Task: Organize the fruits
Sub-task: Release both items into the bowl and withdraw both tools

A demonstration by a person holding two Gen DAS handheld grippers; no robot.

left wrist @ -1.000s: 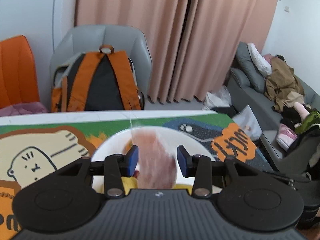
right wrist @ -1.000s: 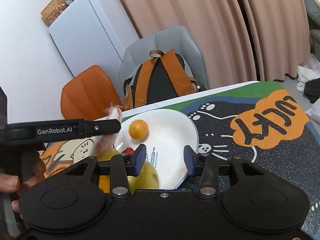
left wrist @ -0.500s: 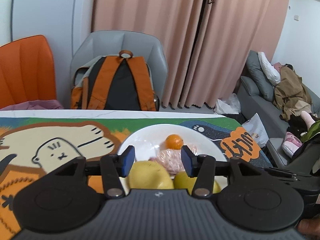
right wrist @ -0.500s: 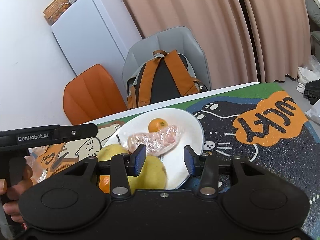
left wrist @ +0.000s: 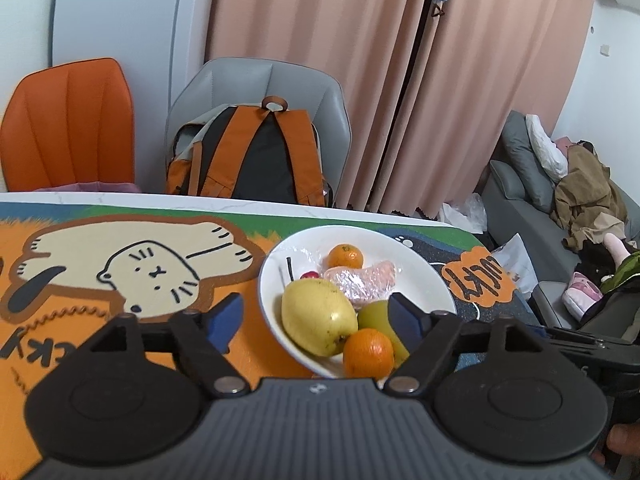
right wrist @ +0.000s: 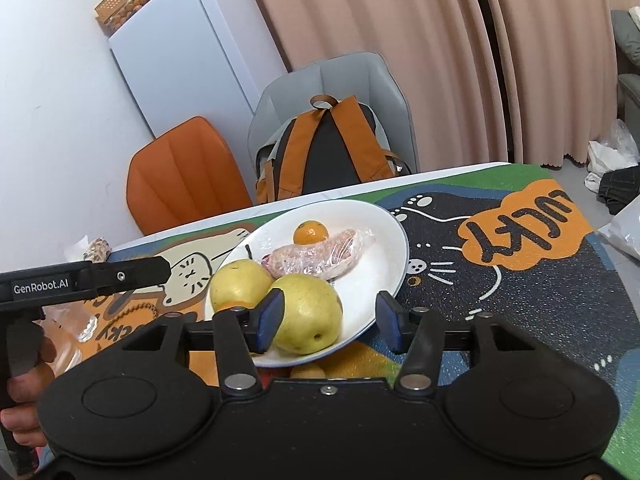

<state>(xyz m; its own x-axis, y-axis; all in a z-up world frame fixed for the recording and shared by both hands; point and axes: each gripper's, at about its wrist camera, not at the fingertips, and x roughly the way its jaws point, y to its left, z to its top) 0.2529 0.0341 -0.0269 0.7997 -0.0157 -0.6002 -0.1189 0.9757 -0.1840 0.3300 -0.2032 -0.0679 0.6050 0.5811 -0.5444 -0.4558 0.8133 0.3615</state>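
Two grippers, left gripper (left wrist: 316, 318) and right gripper (right wrist: 330, 320), jaws spread, empty. Wrapped fruit (right wrist: 320, 254) lies mid-plate (right wrist: 394, 236) behind the pears (right wrist: 306, 314): soft, slippery film, so pinch its middle gently.

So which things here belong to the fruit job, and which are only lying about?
Belong to the job:
white plate
two yellow pears
two oranges
plastic-wrapped pink item
small red fruit

Just lying about:
orange backpack
grey chair
orange chair
cartoon table mat
white fridge
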